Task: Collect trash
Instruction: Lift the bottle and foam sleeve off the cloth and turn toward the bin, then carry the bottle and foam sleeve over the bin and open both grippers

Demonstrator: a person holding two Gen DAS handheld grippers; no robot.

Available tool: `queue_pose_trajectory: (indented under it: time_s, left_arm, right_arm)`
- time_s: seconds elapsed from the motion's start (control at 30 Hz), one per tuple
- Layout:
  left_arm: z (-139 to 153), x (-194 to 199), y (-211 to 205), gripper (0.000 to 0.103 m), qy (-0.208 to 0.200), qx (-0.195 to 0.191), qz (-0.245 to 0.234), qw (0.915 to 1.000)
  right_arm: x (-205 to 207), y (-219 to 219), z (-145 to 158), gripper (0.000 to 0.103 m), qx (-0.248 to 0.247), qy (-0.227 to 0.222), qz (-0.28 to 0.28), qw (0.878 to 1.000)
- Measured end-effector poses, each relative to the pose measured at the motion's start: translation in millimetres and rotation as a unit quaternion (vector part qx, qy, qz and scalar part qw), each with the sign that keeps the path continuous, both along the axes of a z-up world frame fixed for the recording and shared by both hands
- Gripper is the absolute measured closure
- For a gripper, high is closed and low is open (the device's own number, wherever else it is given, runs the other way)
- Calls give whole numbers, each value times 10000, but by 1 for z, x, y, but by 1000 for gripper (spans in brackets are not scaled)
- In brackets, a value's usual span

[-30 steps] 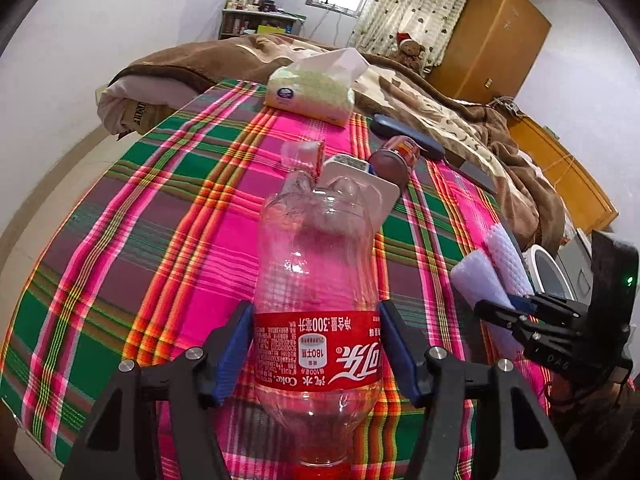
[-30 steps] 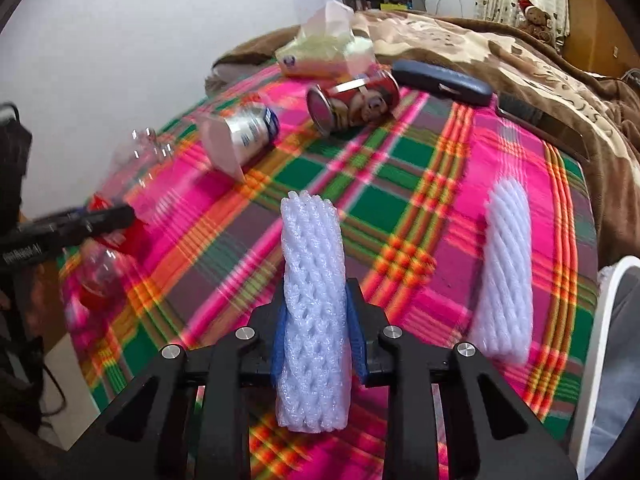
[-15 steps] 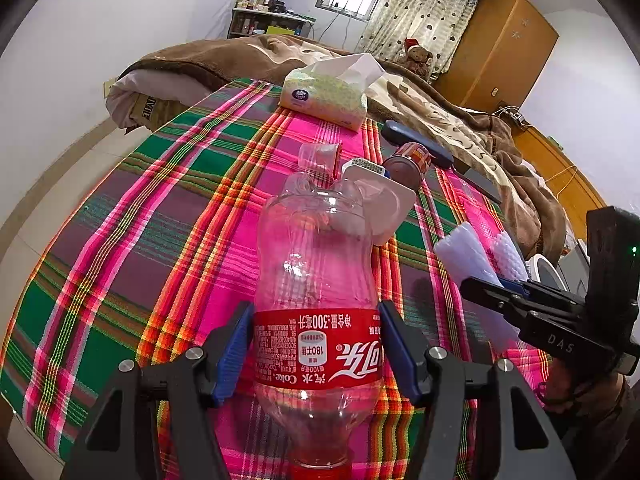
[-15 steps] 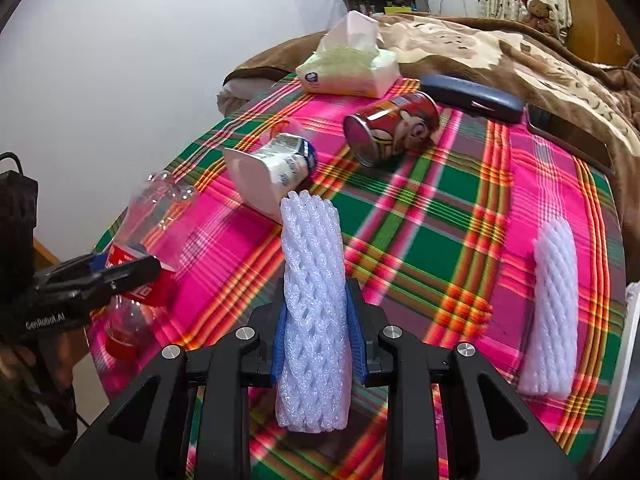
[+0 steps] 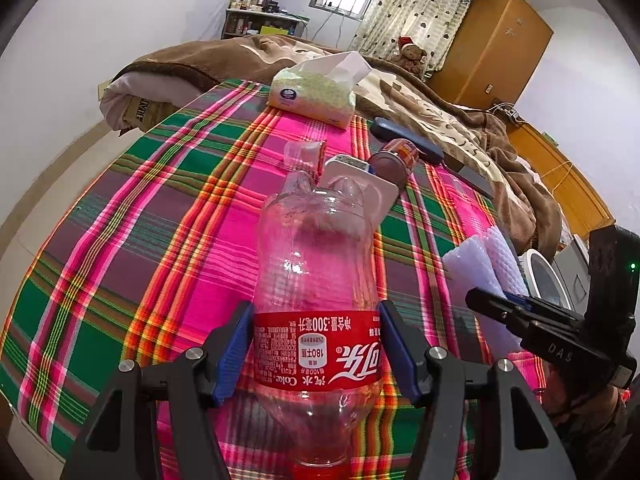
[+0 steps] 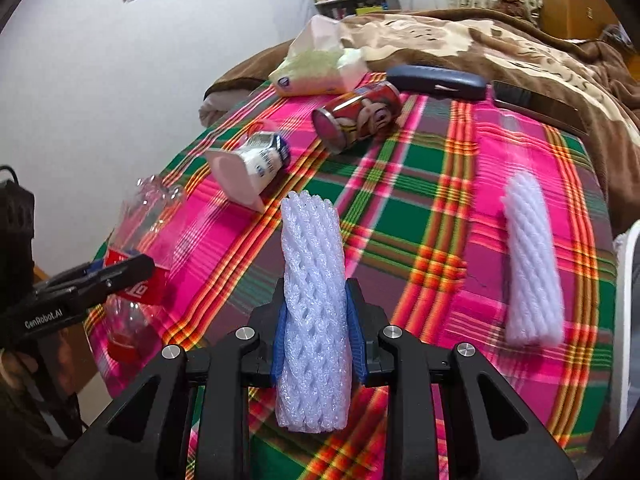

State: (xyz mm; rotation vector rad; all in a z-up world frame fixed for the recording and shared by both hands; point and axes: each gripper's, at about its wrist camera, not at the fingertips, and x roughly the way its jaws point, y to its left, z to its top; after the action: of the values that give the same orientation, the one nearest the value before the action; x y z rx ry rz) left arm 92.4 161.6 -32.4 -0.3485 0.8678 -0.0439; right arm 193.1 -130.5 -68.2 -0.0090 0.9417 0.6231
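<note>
My left gripper (image 5: 316, 354) is shut on an empty clear Coke bottle (image 5: 316, 280) with a red label, held above the plaid cloth (image 5: 140, 240). My right gripper (image 6: 316, 336) is shut on a white foam net sleeve (image 6: 314, 300); it also shows at the right of the left wrist view (image 5: 476, 276). A second foam sleeve (image 6: 532, 260) lies on the cloth to the right. A white yogurt cup (image 6: 252, 168), a red can (image 6: 356, 118) and a small clear plastic cup (image 5: 304, 154) lie on their sides further back.
A tissue pack (image 5: 316, 94), a dark glasses case (image 6: 436, 80) and a phone (image 6: 536, 106) lie at the cloth's far edge by a brown blanket (image 5: 440, 96). A white bin rim (image 5: 540, 276) stands right of the cloth. Wardrobe and shelf stand beyond.
Both grippers have lifted and drawn back a little with their loads. The right gripper with its foam sleeve has swung left, toward the bottle.
</note>
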Motion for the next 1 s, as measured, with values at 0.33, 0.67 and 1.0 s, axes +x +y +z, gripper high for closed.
queue_pose_trajectory:
  time_s: [0.33, 0.67, 1.0]
  left_arm:
    - [7, -4, -13, 41, -88, 19, -87, 9999]
    - [9, -3, -34, 41, -108, 46, -293, 9995]
    - [18, 4, -75, 41, -171, 61, -713, 9973]
  right_arm:
    - [-7, -38, 7, 76, 123, -92, -532, 9985]
    - [-14, -70, 9, 76, 348, -105, -945, 9949]
    - [-21, -106, 12, 76, 454, -153, -1314, 9902]
